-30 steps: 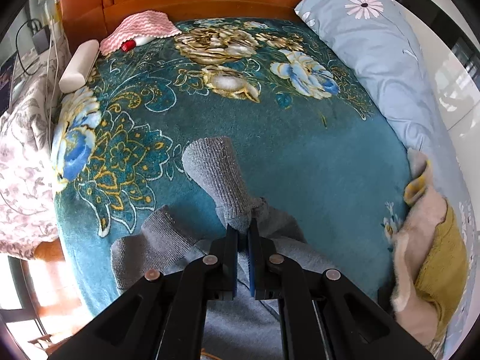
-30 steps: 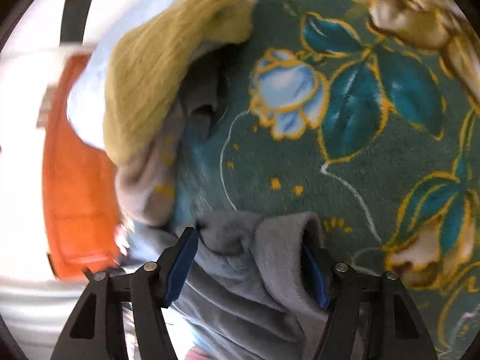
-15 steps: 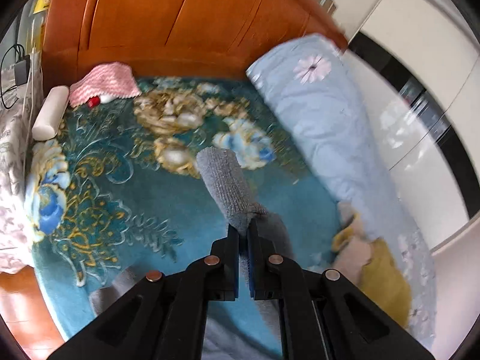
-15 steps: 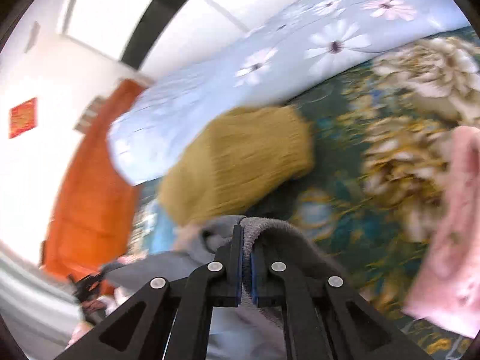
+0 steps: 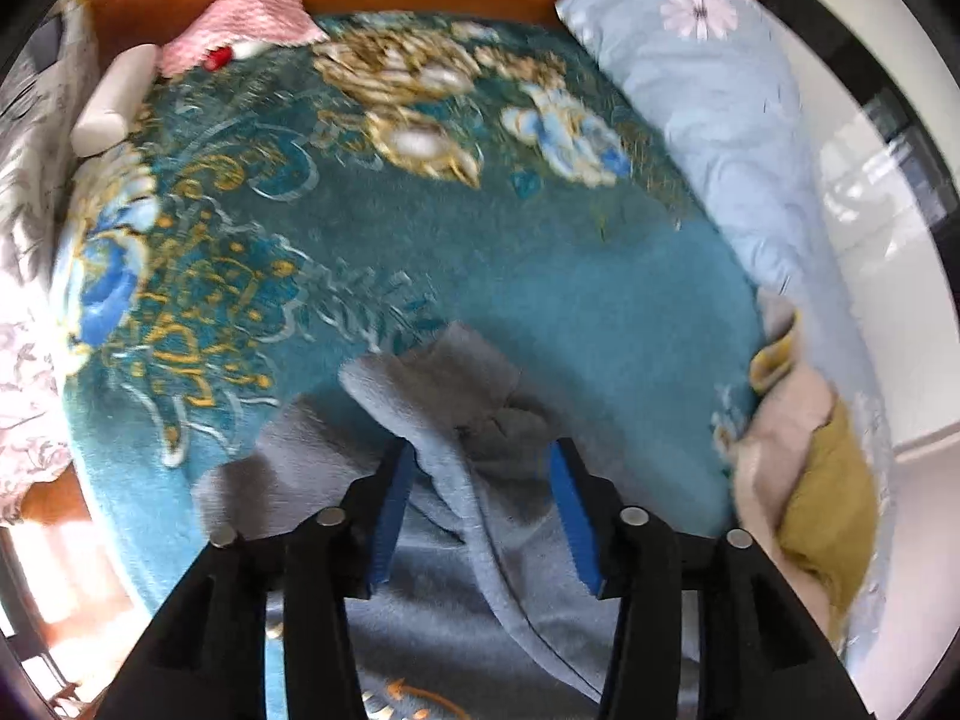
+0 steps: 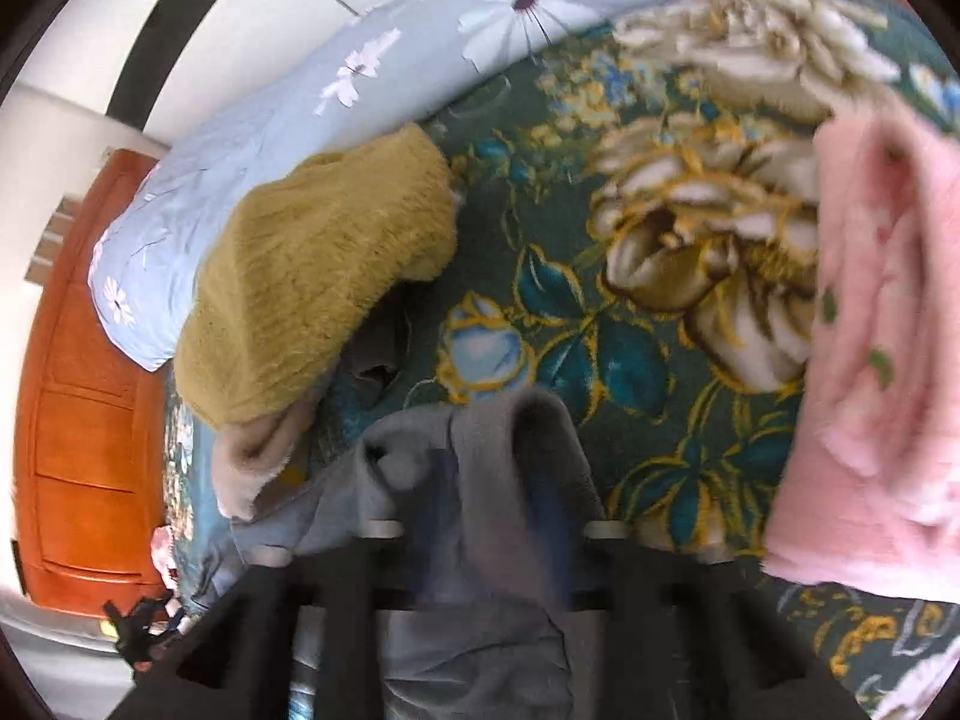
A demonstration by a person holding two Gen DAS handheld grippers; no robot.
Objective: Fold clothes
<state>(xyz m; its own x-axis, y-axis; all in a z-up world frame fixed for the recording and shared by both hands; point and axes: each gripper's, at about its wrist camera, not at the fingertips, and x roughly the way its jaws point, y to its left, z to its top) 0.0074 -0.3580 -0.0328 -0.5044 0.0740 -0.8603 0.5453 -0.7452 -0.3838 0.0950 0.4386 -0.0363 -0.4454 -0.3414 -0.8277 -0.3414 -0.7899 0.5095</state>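
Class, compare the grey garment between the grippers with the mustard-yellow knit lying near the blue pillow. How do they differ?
Colour: the grey garment is plain grey; the mustard knit is yellow.
Texture: the grey garment looks smooth and fleecy; the mustard knit is coarse and ribbed.
Place: the grey garment lies bunched between both grippers' opening jaws; the mustard knit lies untouched against the blue pillow, over a beige garment.
Both lie on the teal floral blanket.

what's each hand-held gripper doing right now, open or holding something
left hand-held gripper: jaws opening, grey garment lies loose between them.
right hand-held gripper: jaws opening, blurred, grey garment draped between them.
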